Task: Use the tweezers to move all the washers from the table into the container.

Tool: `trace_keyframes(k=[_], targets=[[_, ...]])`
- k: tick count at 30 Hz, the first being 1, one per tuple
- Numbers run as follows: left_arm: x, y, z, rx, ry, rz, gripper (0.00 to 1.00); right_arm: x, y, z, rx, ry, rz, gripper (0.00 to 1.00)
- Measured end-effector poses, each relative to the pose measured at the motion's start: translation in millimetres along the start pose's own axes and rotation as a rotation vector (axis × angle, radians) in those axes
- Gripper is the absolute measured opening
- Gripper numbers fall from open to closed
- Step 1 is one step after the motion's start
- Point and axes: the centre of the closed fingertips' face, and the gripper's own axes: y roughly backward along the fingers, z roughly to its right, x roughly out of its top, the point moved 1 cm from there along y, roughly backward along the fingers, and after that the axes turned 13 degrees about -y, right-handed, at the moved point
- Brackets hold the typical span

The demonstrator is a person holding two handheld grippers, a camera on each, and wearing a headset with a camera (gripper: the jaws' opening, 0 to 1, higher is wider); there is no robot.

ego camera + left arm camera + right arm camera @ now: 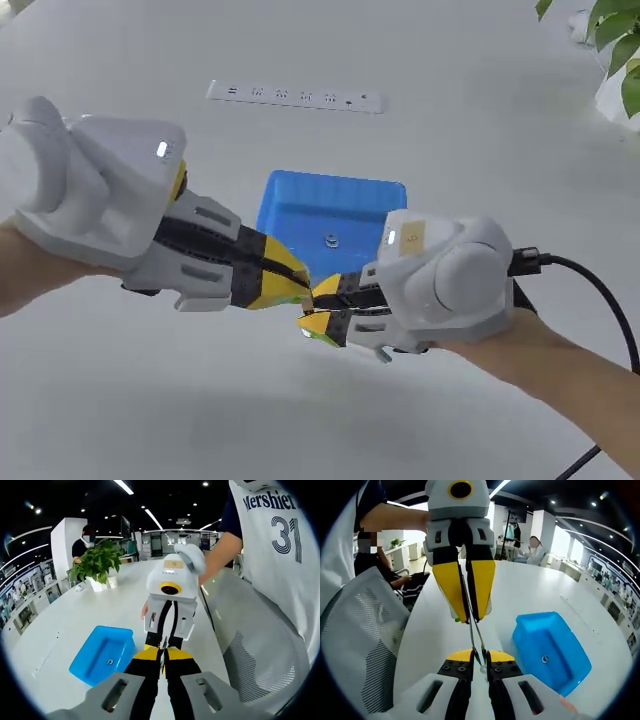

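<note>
Head view: you are holding both grippers tip to tip above the white table (pixel 120 400), just in front of the blue container (pixel 300 205). The left gripper (pixel 300 282), reaching in from the left of the frame, is clamping the tweezers (pixel 476 640) between its yellow jaws. The right gripper view is showing those jaws standing almost closed on the thin metal legs. The tweezers' tips are running into the narrow gap between the jaws of the right gripper (pixel 318 306). Those jaws are sitting close together around the tips, but whether they are pressing on them cannot be told.

The container is sitting upright and open-topped on the table, just beyond the joined grippers. A single washer (pixel 331 240) is lying flat on its floor, near the middle and apart from the walls. In the two gripper views the container is lying to the left of your left gripper and to the right of your right one. A white power strip (pixel 295 97) is lying farther back on the table, well apart from the container, and plant leaves (pixel 615 40) are hanging into the top right corner.
</note>
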Motion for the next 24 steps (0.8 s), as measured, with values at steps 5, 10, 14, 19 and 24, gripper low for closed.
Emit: trace_keyframes(k=[5, 10, 14, 19, 24], targets=[[-6.2, -4.4, 1.0, -0.008, 0.014, -0.009, 0.07, -7.2, -4.4, -0.8, 0.005, -0.021, -0.009, 0.11], [-10.1, -5.3, -0.9, 0.0, 0.02, -0.013, 0.07, -8.3, -7.2, 2.4, 0.002, -0.033, -0.009, 0.11], [-13.3, -6.6, -3.0, 0.005, 0.027, -0.015, 0.07, -9.9, -9.9, 4.0, 0.005, -0.052, -0.008, 0.11], [-17.3, -10.1, -2.0, -0.001, 0.032, -0.017, 0.07, -14.5, -12.0, 4.4, 0.008, -0.057, -0.018, 0.11], [-20.4, -12.1, -2.9, -0.001, 0.046, -0.01, 0.07, -18.2, -13.0, 5.3, 0.005, -0.065, -0.025, 0.11]])
